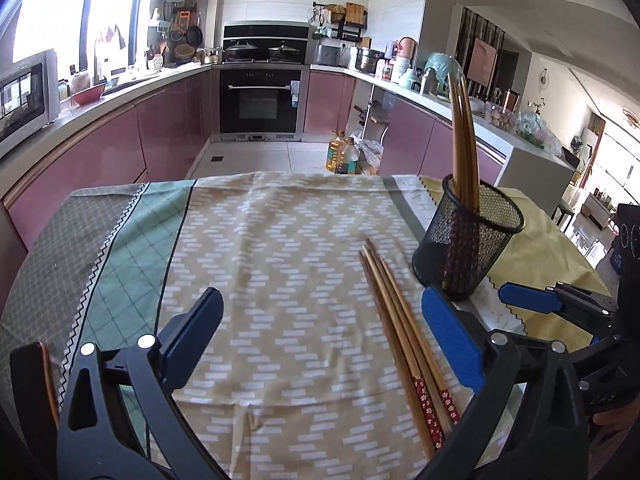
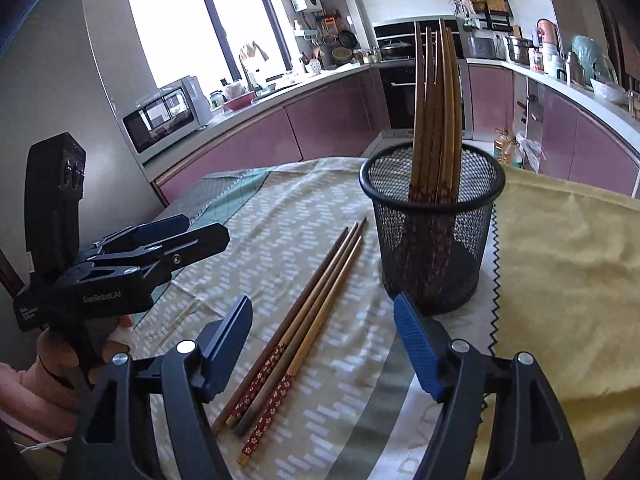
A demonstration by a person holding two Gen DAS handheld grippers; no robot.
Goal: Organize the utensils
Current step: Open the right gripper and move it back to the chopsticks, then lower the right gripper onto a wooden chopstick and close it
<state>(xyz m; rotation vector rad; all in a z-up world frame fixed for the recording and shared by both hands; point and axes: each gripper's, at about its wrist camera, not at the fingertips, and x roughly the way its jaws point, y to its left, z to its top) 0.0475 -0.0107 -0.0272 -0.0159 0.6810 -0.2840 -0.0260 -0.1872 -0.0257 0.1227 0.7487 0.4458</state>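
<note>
Several loose wooden chopsticks with red flowered ends lie side by side on the patterned cloth. To their right stands a black mesh cup, upright, with several more chopsticks standing in it. My left gripper is open and empty, with the loose chopsticks close inside its right finger. In the right wrist view my right gripper is open over the loose chopsticks, and its pads are not touching them. The mesh cup stands just beyond its right finger.
A yellow cloth covers the table to the right of the cup. The left gripper and the hand holding it fill the left of the right wrist view. Oil bottles stand on the floor beyond the table's far edge, among pink kitchen cabinets.
</note>
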